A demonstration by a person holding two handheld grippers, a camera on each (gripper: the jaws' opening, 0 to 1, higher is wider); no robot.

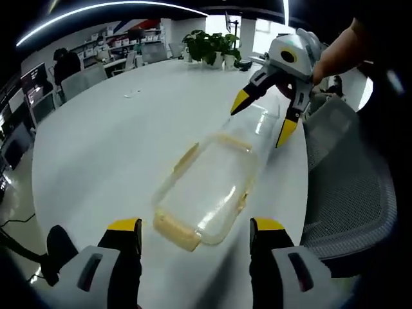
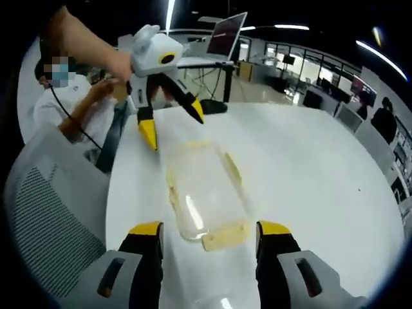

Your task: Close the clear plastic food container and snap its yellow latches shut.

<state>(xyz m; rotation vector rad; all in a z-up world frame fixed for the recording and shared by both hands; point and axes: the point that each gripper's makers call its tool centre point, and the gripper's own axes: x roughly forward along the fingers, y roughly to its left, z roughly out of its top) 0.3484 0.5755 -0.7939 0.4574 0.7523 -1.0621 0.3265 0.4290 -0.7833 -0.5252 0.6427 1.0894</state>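
Nearest the lens in the left gripper view, the left tool [image 1: 196, 233] has its jaws spread wide with nothing between them, poised just short of the near end of the clear plastic food container [image 1: 207, 190]. The container lies lengthwise on the white worktop [image 1: 103, 141], not far from the edge by the mesh chair [image 1: 351, 187].

At the far end, the right tool [image 1: 264, 116] hangs over the container, jaws also spread and pinching nothing. In the right gripper view the arrangement mirrors: the right tool [image 2: 209, 237] sits at the near end of the container [image 2: 206, 193] and the left tool [image 2: 170, 122] hovers above the far end.

The lid appears to sit on the container, though its transparency makes the seating hard to confirm. The yellow latches [image 1: 175, 230] at the ends and along the sides look splayed outward rather than pressed flat. By that reading, closing is perhaps done, while snapping the latches is still to come, with neither tool touching one.
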